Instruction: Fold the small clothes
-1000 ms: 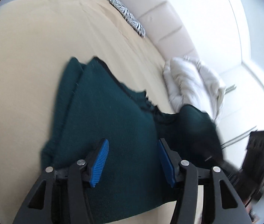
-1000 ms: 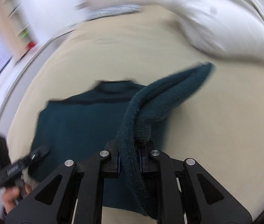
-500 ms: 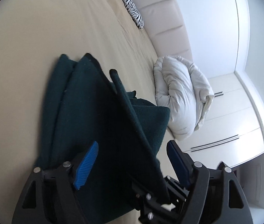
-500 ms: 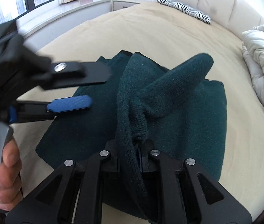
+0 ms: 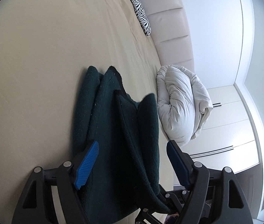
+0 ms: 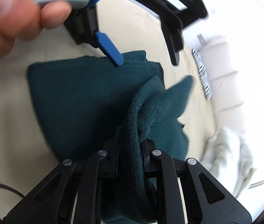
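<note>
A dark teal knit garment [image 5: 111, 123] lies partly folded on the beige bed; it also shows in the right wrist view [image 6: 79, 100]. My right gripper [image 6: 130, 140] is shut on a bunched edge of the garment and holds that part raised over the flat part. My left gripper [image 5: 132, 155] is open, its blue pads [image 5: 87, 164] spread on either side of the garment, just above it. In the right wrist view the left gripper [image 6: 147, 61] hovers over the garment's far edge, with the hand [image 6: 10, 16] holding it at upper left.
The beige bed sheet [image 5: 38, 65] spreads wide to the left. A crumpled white duvet [image 5: 182, 108] lies beside the garment on the right. A zebra-striped pillow [image 5: 141, 16] sits by the padded headboard [image 5: 171, 37]. White cupboards [image 5: 230, 136] stand beyond the bed.
My right gripper has carried the held edge further across the flat part of the garment, toward the left gripper. The left gripper stays open and has shifted slightly over the garment.
</note>
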A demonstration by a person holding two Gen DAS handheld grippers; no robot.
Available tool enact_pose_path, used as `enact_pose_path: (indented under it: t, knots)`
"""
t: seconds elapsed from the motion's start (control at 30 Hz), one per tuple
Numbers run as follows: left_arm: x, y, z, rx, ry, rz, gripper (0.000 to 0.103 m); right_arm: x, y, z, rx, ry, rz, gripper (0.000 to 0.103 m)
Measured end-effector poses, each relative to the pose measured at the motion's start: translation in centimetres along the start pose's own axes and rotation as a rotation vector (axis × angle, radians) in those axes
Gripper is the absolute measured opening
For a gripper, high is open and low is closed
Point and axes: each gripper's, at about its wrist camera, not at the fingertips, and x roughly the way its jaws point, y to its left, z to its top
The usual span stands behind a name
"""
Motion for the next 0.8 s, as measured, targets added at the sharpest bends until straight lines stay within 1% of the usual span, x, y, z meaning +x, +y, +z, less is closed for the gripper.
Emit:
enact_pose_path:
  t: [0.1,0.17,0.23,0.33,0.43,0.47,0.5,0.57,0.6,0.63,0.67,0.73,0.77,0.8]
  knots:
    - [0.0,-0.1,-0.2,0.009,0.018,-0.004,0.079,-0.6,0.5,-0.3,-0.071,-0.012,-0.071,0.014]
    - [0.1,-0.2,-0.3,0.008,0.028,-0.009,0.08,-1.2,1.5,-0.7,-0.168,-0.027,-0.137,0.014]
    - [0.4,-0.4,-0.3,0.006,0.037,-0.016,0.082,-1.6,2.3,-1.0,-0.243,-0.041,-0.176,0.014]
    - [0.9,-0.9,-0.1,0.014,0.055,-0.011,0.083,-1.9,2.7,-2.0,-0.301,-0.041,-0.206,0.014]
    - [2.0,-1.5,0.0,0.024,0.09,-0.013,0.083,-2.2,2.4,-2.5,-0.311,-0.045,-0.217,0.014]
    - [2.6,-1.7,0.1,0.033,0.109,0.004,0.083,-2.4,2.4,-2.7,-0.318,-0.047,-0.221,0.014]
    - [3.2,-2.0,0.2,0.051,0.132,0.037,0.082,-2.6,2.3,-2.8,-0.323,-0.05,-0.223,0.014]
    - [4.2,-2.4,0.6,0.076,0.167,0.07,0.065,-3.0,2.4,-3.1,-0.331,-0.049,-0.227,0.014]
    - [4.7,-2.5,0.7,0.086,0.188,0.078,0.043,-3.2,2.2,-3.3,-0.325,-0.052,-0.223,0.014]
    - [5.4,-2.5,1.0,0.084,0.215,0.073,0.019,-3.7,3.4,-2.4,-0.311,-0.059,-0.216,0.014]
    - [5.8,-2.5,1.1,0.08,0.232,0.069,0.013,-4.3,4.5,-1.5,-0.3,-0.065,-0.21,0.015]
    - [6.1,-2.7,1.2,0.1,0.232,0.091,0.013,-5.1,4.0,-1.5,-0.269,-0.081,-0.195,0.024]
    - [6.1,-2.7,1.1,0.107,0.23,0.094,0.013,-5.6,3.8,-1.7,-0.246,-0.091,-0.178,0.035]
    - [5.9,-2.8,1.1,0.111,0.225,0.092,0.013,-6.7,3.5,-2.0,-0.208,-0.111,-0.15,0.051]
